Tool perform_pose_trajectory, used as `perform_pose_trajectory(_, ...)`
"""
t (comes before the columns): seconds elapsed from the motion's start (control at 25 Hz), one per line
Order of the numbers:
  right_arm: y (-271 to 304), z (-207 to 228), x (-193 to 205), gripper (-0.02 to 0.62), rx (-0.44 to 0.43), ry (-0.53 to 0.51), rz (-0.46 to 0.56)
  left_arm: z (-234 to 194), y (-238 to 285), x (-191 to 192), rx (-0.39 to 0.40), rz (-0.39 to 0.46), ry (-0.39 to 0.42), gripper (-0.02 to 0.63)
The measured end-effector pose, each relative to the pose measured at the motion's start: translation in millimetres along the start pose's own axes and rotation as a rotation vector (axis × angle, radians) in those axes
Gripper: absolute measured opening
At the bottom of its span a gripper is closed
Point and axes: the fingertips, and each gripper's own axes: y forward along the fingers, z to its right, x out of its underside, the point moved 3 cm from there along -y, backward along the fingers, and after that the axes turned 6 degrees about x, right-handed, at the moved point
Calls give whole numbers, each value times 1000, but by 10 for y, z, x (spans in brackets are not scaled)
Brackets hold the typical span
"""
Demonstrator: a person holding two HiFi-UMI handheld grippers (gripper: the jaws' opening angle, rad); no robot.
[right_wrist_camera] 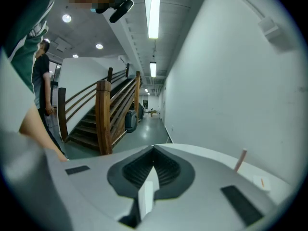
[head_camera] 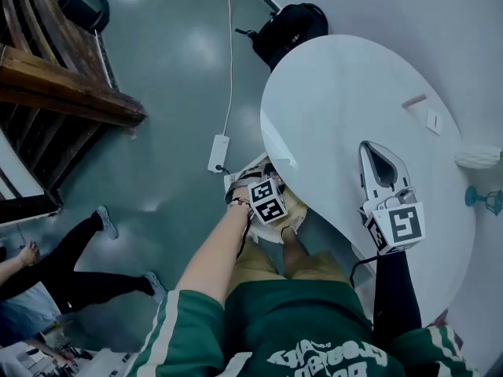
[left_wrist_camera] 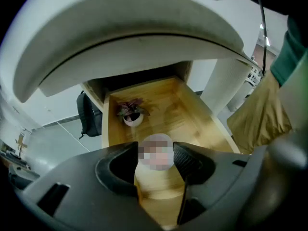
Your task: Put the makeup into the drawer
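Observation:
My left gripper (left_wrist_camera: pixel 156 160) points down over an open wooden drawer (left_wrist_camera: pixel 113 129) that sticks out under the white table top (left_wrist_camera: pixel 120 28). Its pads press on a pale cream makeup bottle (left_wrist_camera: pixel 153 179), which hangs above the drawer floor; a mosaic patch hides the bottle's top. A small potted plant (left_wrist_camera: pixel 132 114) lies at the back of the drawer. In the head view the left gripper (head_camera: pixel 267 199) sits just off the table's near edge, over the drawer (head_camera: pixel 295 208). My right gripper (head_camera: pixel 383 163) hovers above the table (head_camera: pixel 338 93), its jaws together and nothing in them.
A pink stick (head_camera: pixel 414 100) and a small white card (head_camera: pixel 433 121) lie on the table's far side, a white ribbed object (head_camera: pixel 477 157) and a teal item (head_camera: pixel 483 199) at its right edge. A black backpack (head_camera: pixel 287 30), a power strip (head_camera: pixel 218 153), a wooden staircase (head_camera: pixel 63 93) and a person (head_camera: pixel 63 273) are on the floor side.

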Motion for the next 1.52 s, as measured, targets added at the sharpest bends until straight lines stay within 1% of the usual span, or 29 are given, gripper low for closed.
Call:
perform_pose_trajectory(0.16,-48,53,27,3,17,-11,-7,33,185,-5,37,-31,54,229)
perform_pose_trajectory(0.28,-86,98,81,3,28,-14,-17,23,288,-39,37,-26,80,229)
perform_pose_trajectory(0.64,-141,134,162,3,34,-20,-36,36,444,66,90,-68,57,229)
perform_pose_trajectory(1.08,-216,162,192,3,26,-31,-28,62,503,11,99,-65,55,236)
perform_pose_trajectory(1.12,-220,159,194,3,25,-33,-28,76,508,3,108,-62,55,244)
perform_pose_trajectory(1.2,-230,133,190,4,23,-36,-28,112,495,0,128,-53,57,317)
perform_pose_trajectory(1.32,-240,98,165,3,22,-37,-26,89,433,-12,101,-42,63,336)
perform_pose_trajectory(1.44,-226,76,118,3,21,-38,-19,34,358,-47,62,-21,59,334)
perform_pose_trajectory(1.52,-218,67,85,3,20,-37,-10,18,306,-67,53,-16,49,334)
